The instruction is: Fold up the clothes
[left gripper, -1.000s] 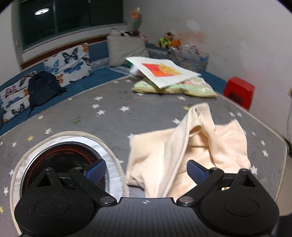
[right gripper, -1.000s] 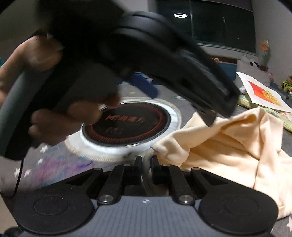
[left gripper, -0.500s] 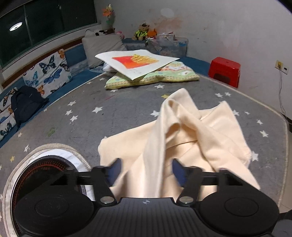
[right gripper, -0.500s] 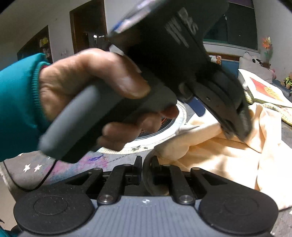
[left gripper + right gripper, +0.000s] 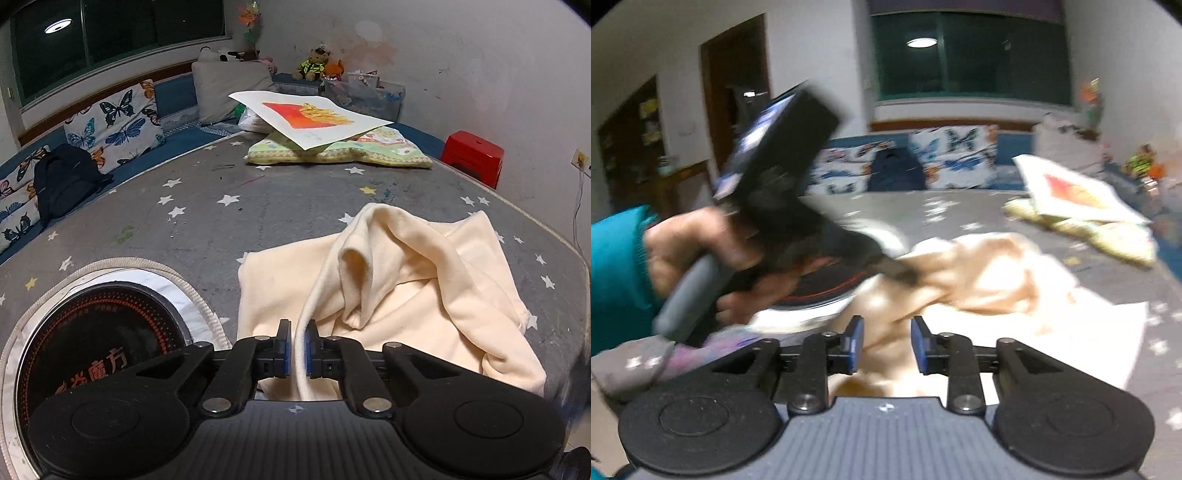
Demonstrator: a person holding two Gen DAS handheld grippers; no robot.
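Left hand-held gripper clamped on a raised fold of the cream garment, blue pads pressed together on the hemmed edge. Seen in the right wrist view too, gripped by a hand in a teal sleeve, tips buried in the bunched cloth, much blurred.

Right hand-held gripper with jaws apart, blue pads either side of the cloth; contact with the cloth not clear through the blur.

Garment heaped in loose folds toward the near right corner of the grey star-printed mat, one ridge lifted toward the left gripper, the rest spread flat.

Just beside the garment, at the near left edge of the mat, a round black cooktop ringed in white, with orange dotted circles and orange Chinese characters on the glass; only the last two readable, "魔方".

Toward the far edge of the mat, a patterned cushion under a white sheet painted with red and yellow fries.

Beyond that, against the wall, a clear plastic bin holding small things too cluttered to tell apart. Red stool off the far right edge. Dark backpack against butterfly-print cushions along the left edge.
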